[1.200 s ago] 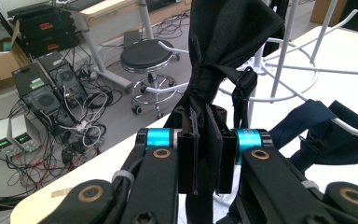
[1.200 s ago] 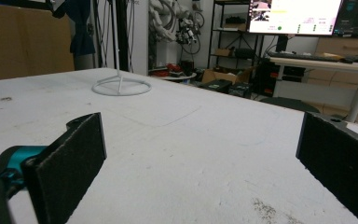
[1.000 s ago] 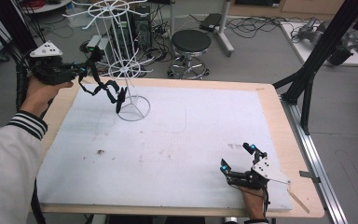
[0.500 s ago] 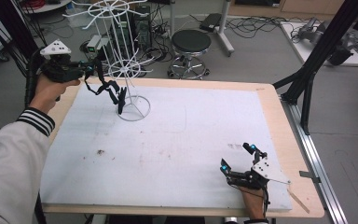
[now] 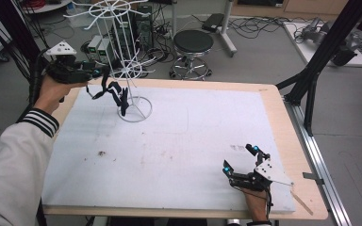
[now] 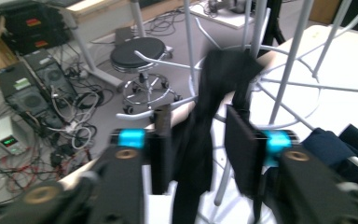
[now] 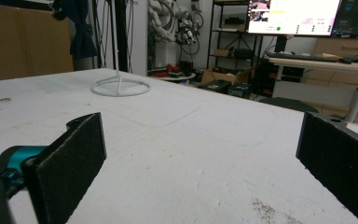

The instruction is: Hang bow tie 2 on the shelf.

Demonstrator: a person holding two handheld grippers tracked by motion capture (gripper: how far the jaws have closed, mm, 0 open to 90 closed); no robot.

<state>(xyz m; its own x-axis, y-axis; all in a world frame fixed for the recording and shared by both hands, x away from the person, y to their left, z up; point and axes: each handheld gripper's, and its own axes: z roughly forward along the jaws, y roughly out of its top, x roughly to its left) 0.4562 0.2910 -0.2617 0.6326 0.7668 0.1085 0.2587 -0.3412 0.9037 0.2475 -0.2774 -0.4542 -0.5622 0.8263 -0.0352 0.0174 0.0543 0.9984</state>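
Observation:
A white wire rack (image 5: pixel 122 52) stands on its ring base (image 5: pixel 135 109) at the table's far left. A black cloth (image 5: pixel 115 92) hangs from one of its lower arms. My left gripper (image 5: pixel 100 75) is held level against the rack; its jaws have just been opening. In the left gripper view the black cloth (image 6: pixel 214 93) drapes over a rack arm (image 6: pixel 289 84) and hangs between the parted pads (image 6: pixel 240 149) of the left gripper (image 6: pixel 198 149), which stand clear of it. My right gripper (image 5: pixel 239 157) rests wide open on the near right of the table, nothing between the right gripper (image 7: pixel 200 158) jaws.
A dark blue cloth (image 6: pixel 326 142) hangs on the rack to the right of my left gripper. The white table cover (image 5: pixel 193 132) has a small dark speck (image 5: pixel 101 153). A black stool (image 5: pixel 193 42) and computer boxes (image 5: pixel 99 47) stand on the floor beyond.
The left gripper's jaws have parted around the black cloth, which stays hanging on the rack. The left hand has edged slightly toward the rack. The right gripper has kept still.

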